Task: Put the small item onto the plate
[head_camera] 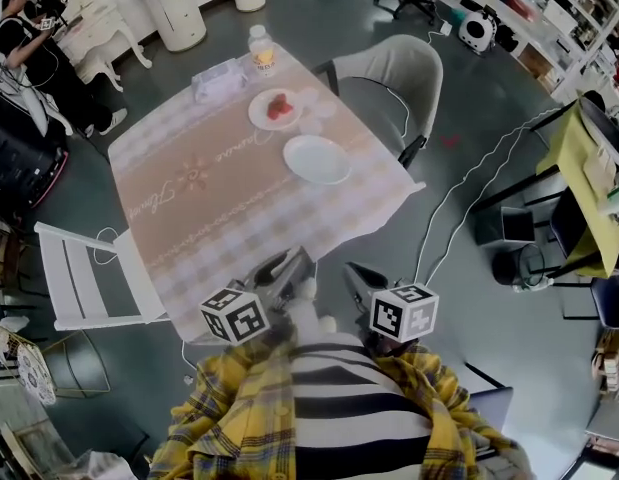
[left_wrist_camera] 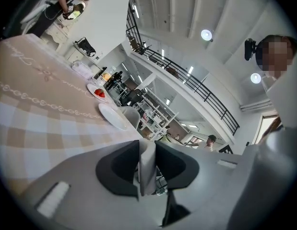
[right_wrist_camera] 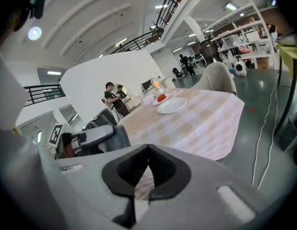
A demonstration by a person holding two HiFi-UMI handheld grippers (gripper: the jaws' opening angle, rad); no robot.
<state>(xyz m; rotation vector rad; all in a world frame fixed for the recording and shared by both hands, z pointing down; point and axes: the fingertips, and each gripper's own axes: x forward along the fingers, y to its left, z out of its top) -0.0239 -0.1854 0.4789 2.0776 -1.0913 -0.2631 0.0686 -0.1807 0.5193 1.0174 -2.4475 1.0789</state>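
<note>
You're at the approach step; nothing is picked up yet. Both tools hang at the 6 o'clock edge of the counter (head_camera: 204,213), close to your body. Your left hand-held gripper (head_camera: 286,268) has its jaws a little apart with none of the task's things between them. Your right hand-held gripper (head_camera: 357,276) has its tips together and is empty. The small item (head_camera: 279,106), red pieces, lies on a small dish (head_camera: 259,116) toward the counter's 12 o'clock, well away from you. The empty plate (head_camera: 317,159) sits just at its 5 o'clock. Next, I judge, you'll need to reach across, open one pair of jaws over a red piece, clamp gently as it looks soft, and carry it the short way over.
</note>
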